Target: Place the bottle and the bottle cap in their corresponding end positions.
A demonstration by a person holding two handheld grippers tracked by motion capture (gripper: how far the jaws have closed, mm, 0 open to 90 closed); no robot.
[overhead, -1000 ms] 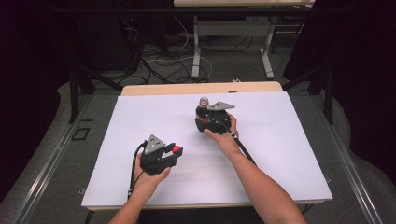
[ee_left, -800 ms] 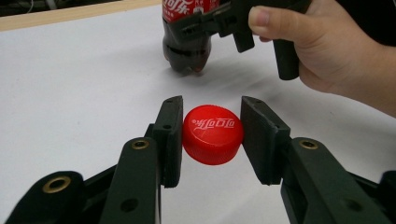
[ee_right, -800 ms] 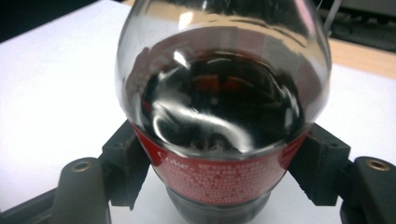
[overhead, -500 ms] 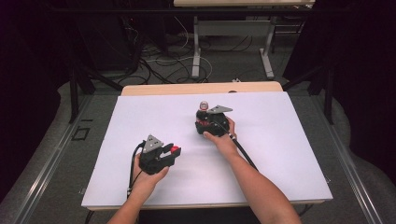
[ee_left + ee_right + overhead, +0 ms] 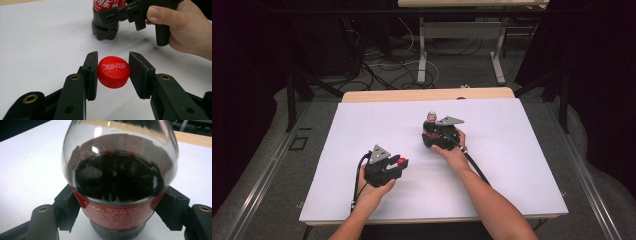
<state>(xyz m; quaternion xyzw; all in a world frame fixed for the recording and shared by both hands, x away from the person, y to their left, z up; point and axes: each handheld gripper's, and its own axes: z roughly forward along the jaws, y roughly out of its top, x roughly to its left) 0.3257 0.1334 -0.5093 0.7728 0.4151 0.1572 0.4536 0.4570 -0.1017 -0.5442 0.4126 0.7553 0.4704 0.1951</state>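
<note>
While the left hand-held gripper point(image 5: 398, 162) sits low-centre-left of the high view, clamped tight on the red cap point(image 5: 114, 72), the bottle point(image 5: 430, 123) stands up-right of it near frame centre, so the cap has to travel up and to the right to reach the neck. Bottle's long axis is upright, base on the white bench point(image 5: 512, 150). Cap lies flat betw. the two pads point(image 5: 91, 72), logo side up, pads pressing both sides. Cap is in the left gripper, so the left hand does any recapping; the right just steadies.

In the right gripper view the right hand-held gripper point(image 5: 117, 220) has its jaws around the bottle's label band, pads against both sides — a hold, jaws just easing a touch wider over the last half-sec. Dark cola fills approx. to the shoulder. In the left gripper view the bottle's base shows at upper centre with the right hand beside it at upper right.

Vs. the earlier frames: bottle and right hand in the same spot, left hand w/ cap unmoved too; nothing else on the bench has shifted.
</note>
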